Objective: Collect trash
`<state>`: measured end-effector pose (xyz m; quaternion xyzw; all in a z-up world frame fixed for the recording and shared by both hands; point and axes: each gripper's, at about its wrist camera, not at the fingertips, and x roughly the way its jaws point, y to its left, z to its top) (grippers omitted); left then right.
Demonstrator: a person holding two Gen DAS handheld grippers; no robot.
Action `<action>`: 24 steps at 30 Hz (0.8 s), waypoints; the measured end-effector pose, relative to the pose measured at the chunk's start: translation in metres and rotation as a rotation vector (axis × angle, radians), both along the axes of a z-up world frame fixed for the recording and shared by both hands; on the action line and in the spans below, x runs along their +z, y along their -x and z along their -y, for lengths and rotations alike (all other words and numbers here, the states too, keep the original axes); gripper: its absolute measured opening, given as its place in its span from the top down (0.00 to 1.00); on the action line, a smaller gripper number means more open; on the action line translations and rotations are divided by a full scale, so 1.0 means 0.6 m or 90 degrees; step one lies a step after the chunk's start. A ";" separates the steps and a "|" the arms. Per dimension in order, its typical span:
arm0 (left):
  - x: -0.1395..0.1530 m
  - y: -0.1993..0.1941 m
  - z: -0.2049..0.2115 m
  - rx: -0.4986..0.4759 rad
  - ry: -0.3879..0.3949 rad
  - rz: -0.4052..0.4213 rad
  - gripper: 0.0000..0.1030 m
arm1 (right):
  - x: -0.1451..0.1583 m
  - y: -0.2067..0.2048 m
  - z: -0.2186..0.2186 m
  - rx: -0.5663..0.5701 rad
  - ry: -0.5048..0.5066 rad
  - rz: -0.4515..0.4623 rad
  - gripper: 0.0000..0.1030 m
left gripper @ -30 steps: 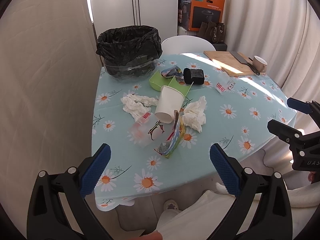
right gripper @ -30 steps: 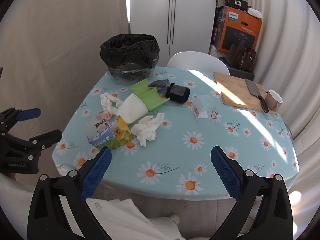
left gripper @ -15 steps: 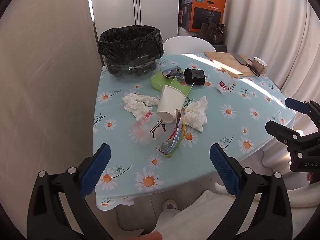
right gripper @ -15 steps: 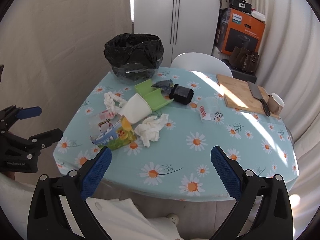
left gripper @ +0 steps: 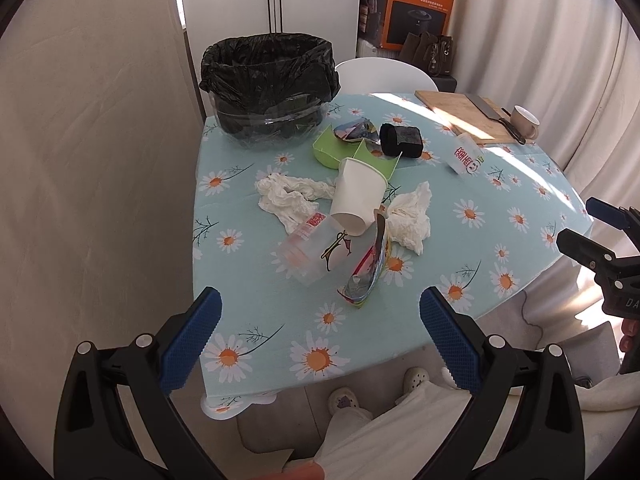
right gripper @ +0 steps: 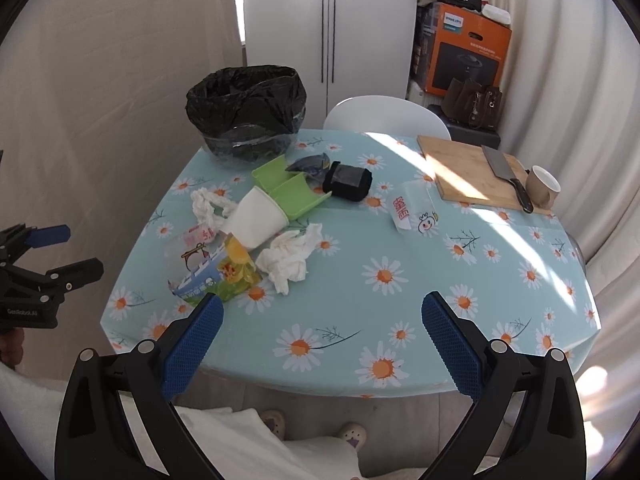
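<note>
Nearest, the left hand-held gripper (left gripper: 320, 328) and right hand-held gripper (right gripper: 322, 328) both hang over the bench (right gripper: 400, 300) edge, fingers spread wide, holding nothing. On the daisy cloth beyond lies the trash: a colourful wrapper (left gripper: 366, 276), a clear plastic cup (left gripper: 312, 250), crumpled tissues (right gripper: 290, 260), a tipped white paper cup (left gripper: 358, 196) and a green tray (right gripper: 298, 196). The right wrist view alone shows the wrapper's printed face. Farthest stands the black-lined bin (left gripper: 270, 88), with a cutting board (right gripper: 472, 176) in sun.
</note>
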<state>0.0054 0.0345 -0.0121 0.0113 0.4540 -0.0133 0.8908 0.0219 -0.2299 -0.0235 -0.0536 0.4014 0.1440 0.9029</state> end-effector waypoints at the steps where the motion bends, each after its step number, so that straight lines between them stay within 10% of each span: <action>1: -0.004 -0.003 -0.003 0.001 -0.010 -0.004 0.06 | -0.003 -0.005 0.002 -0.006 0.000 -0.005 0.08; 24: -0.107 -0.165 0.000 -0.120 -0.001 -0.076 0.06 | -0.054 -0.227 0.039 -0.012 0.042 -0.071 0.08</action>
